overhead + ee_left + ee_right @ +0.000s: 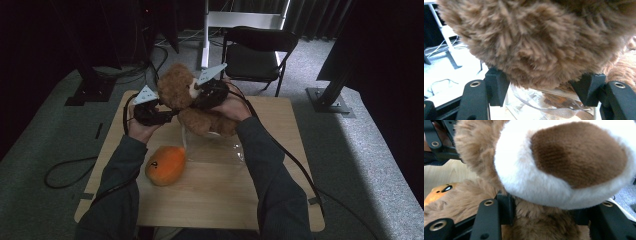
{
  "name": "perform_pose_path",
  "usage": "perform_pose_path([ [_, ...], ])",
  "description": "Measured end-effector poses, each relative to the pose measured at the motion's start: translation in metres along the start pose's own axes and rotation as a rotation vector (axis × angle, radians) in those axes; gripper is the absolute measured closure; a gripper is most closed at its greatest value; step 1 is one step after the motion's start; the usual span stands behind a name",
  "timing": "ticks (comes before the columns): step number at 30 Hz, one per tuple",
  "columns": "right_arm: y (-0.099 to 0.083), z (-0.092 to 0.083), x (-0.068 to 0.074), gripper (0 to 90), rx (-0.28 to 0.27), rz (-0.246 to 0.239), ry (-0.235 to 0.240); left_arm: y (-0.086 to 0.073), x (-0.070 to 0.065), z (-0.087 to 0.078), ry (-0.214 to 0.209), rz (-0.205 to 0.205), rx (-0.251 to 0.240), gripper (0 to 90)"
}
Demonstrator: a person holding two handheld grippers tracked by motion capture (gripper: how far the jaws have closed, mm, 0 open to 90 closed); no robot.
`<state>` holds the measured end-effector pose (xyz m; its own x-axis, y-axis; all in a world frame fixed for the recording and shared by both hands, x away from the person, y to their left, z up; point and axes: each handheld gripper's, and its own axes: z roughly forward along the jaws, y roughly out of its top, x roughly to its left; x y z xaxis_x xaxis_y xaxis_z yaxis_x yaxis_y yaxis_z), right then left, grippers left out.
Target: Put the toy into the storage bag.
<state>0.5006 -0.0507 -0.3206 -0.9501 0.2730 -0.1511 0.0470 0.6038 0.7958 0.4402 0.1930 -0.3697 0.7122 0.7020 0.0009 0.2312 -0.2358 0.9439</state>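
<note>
Both grippers clamp bear (192, 102) above clear bag (215, 147) on desk (210, 195): left gripper (167, 114) grips head, right gripper (200, 97) neck. Bagging not done; orange toy (166, 165) waits beside bag.

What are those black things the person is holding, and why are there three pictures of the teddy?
A person sits at a wooden table and holds a hand tool in each hand. Each tool is a gripper with two black jaws that squeeze like tongs. One picture is taken from above. The other two come from small cameras riding on the grippers, so the fur looks huge.

The left gripper and the right gripper each have their jaws around the brown teddy bear, from opposite sides, lifting it over a clear plastic bag. How hard they squeeze I cannot tell. The white patch with brown in the right gripper view is the bear's muzzle. An orange plush toy lies on the table nearby.
</note>
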Motion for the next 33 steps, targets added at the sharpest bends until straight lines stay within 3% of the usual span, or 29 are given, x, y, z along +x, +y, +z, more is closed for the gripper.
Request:
perform_pose_path([
  [8,0.0018,0.0000,-0.0020,37.3,0.025,0.045,0.019,-0.0011,-0.0005,-0.0002,-0.010,0.000,-0.008,36.5],
  [13,0.0073,-0.0011,0.0002,33.4,0.066,0.016,-0.006,-0.0012,-0.0007,-0.0005,-0.003,0.005,-0.011,36.3],
  [18,0.0078,0.0006,0.0005,32.8,0.090,0.027,-0.018,-0.0035,0.0012,-0.0012,-0.001,0.004,-0.005,36.3],
  [22,0.0060,0.0028,-0.0002,30.8,0.129,0.042,0.000,-0.0058,0.0013,-0.0006,-0.001,-0.002,0.000,36.3],
  [33,0.0017,-0.0006,-0.0052,25.4,0.110,0.076,-0.016,-0.0093,0.0042,-0.0054,0.004,-0.016,-0.012,36.4],
])
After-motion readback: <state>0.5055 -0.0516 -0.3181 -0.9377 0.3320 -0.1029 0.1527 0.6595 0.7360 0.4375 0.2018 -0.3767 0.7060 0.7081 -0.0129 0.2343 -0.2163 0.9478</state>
